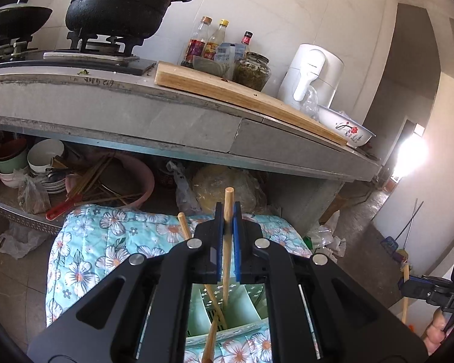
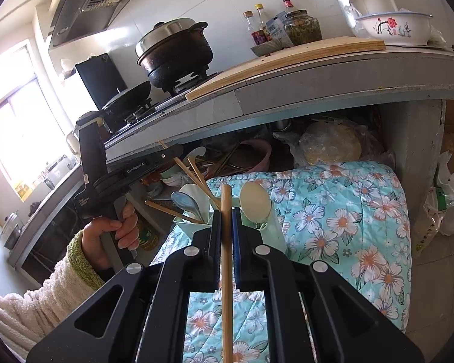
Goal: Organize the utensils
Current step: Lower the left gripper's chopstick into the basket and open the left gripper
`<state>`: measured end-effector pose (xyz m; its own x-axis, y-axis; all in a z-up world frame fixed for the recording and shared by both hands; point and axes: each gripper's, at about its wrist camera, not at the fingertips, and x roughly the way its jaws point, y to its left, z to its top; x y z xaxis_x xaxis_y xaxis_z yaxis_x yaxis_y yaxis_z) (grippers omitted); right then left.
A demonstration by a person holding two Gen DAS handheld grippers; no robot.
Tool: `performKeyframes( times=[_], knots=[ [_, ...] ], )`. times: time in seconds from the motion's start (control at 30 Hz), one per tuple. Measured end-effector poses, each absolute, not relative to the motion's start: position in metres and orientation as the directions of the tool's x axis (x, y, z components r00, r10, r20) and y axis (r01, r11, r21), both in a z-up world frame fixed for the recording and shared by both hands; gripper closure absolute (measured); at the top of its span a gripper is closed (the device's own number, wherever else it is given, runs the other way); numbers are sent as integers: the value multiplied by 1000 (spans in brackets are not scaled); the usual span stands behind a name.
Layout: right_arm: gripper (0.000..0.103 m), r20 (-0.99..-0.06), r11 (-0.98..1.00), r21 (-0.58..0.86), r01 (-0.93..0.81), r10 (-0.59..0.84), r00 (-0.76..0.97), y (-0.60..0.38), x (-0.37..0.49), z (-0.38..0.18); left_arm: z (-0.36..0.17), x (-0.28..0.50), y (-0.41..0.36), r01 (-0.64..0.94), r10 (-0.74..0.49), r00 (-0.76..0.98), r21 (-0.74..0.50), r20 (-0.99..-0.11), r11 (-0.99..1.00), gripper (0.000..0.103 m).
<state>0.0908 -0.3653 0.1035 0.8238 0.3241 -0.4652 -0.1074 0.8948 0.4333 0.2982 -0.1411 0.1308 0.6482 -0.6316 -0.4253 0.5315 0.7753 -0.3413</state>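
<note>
In the left wrist view my left gripper (image 1: 228, 208) is shut on a wooden chopstick (image 1: 228, 198), which stands nearly upright with its lower end inside a pale green utensil holder (image 1: 196, 311). Two more chopsticks (image 1: 183, 224) lean in the holder. My right gripper (image 2: 226, 214) is shut on another wooden chopstick (image 2: 227, 272), held upright just in front of the holder (image 2: 277, 230). A cream spoon (image 2: 254, 199) and a blue-grey spoon (image 2: 186, 202) stand in that holder. The holder rests on a floral cloth (image 2: 333, 211). A hand (image 2: 118, 224) holds the left gripper (image 2: 178, 151).
Behind the cloth runs a concrete counter (image 1: 166, 115) with a black pot (image 1: 121, 3) on a stove, a wooden cutting board (image 1: 242, 93), bottles, a jar, a white kettle (image 1: 311, 72) and a flowered bowl (image 1: 345, 127). Bowls and a pink basin (image 1: 136, 178) sit underneath. Plastic bags (image 2: 451, 208) lie at the right.
</note>
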Motion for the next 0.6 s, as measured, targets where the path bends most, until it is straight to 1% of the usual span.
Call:
performKeyframes(
  times=[0.03,0.07,0.1,0.2,0.27,0.37,0.53,0.6],
  knots=[
    [96,-465,895,433,-109,325,823,-365,92,104,129,298,-140,536,-637,644,-346,-423,771,97],
    [96,-465,895,432,-110,325,823,-364,94,104,129,297,-140,538,-641,641,-348,-422,767,94],
    [96,-465,895,431,-110,326,823,-363,95,104,128,296,-138,538,-641,641,-349,-422,767,87],
    [96,-465,894,434,-111,327,823,-361,100,104,127,292,-133,540,-648,640,-358,-412,761,77],
    [96,-463,891,439,-112,332,822,-361,105,104,128,289,-129,540,-647,645,-357,-407,763,72],
    [96,-454,888,445,-114,333,827,-359,112,108,130,283,-119,535,-646,653,-363,-394,763,71],
    [96,-408,882,451,-141,343,846,-354,133,125,138,261,-92,527,-644,682,-377,-347,762,65],
    [96,-383,878,452,-157,350,855,-349,143,135,140,249,-79,525,-643,692,-382,-328,760,60]
  ],
)
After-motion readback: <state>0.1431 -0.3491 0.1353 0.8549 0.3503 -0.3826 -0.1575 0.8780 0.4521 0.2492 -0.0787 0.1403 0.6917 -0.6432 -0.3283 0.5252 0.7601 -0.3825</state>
